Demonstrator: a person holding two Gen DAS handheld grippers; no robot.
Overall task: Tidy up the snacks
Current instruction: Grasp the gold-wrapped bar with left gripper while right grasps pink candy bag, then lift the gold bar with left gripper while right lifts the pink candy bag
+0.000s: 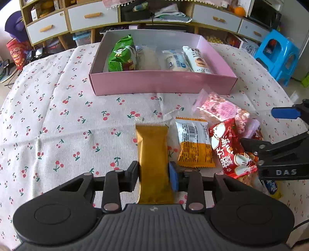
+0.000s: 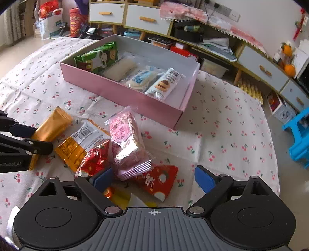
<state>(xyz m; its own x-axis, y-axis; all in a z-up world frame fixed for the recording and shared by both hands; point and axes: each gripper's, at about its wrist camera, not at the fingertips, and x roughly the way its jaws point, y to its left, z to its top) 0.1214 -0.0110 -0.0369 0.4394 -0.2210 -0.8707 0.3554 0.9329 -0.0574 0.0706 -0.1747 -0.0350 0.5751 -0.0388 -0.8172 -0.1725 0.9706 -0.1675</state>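
Note:
My left gripper (image 1: 153, 173) is shut on a gold snack packet (image 1: 152, 154), which points toward the pink box (image 1: 162, 85). The box holds a green packet (image 1: 121, 56), a clear-wrapped pale cake (image 1: 147, 58) and two white packets (image 1: 176, 60). Right of the gold packet lie an orange-and-white packet (image 1: 195, 142), a red packet (image 1: 229, 148) and a pink packet (image 1: 222, 109). My right gripper (image 2: 154, 179) stands open and wide over this pile, with the pink packet's (image 2: 127, 142) near end and another red packet (image 2: 160, 179) between its fingers, pads not pressing.
A cherry-print cloth (image 1: 58, 125) covers the round table. Behind it runs a low cabinet with white drawers (image 1: 92, 17) and clutter underneath. A blue plastic stool (image 1: 278, 56) stands off the table's right side. The box's right end (image 2: 173, 92) is bare.

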